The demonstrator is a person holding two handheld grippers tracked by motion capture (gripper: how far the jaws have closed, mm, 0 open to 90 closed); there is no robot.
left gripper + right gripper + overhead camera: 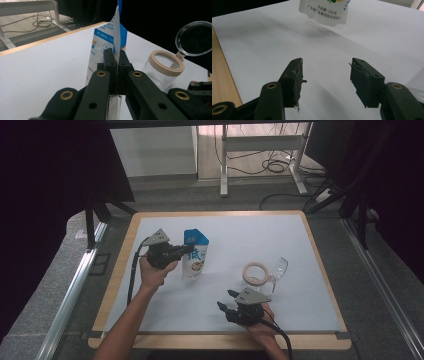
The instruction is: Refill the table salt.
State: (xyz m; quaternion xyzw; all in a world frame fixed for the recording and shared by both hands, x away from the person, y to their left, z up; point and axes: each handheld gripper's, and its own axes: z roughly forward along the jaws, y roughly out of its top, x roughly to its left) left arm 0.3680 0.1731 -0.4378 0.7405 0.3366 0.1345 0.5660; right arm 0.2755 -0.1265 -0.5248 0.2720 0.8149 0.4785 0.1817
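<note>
L gripper (186, 251) clamps pouch (195, 256) edge; R gripper (226, 301) wide open, empty. Keep pouch upright toward jar (255, 276).

Wide bare desk (235, 227) behind and btwn pouch (195, 255) and jar (254, 275), room to pass. Jar w/ open lid (280, 268) blocks right-centre. Right gripper (226, 300) fingers (294, 80) spread over bare desk, pouch well ahead.

Right gripper (325, 75) fingers spread over white mat (262, 42), pouch (324, 10) beyond.
</note>
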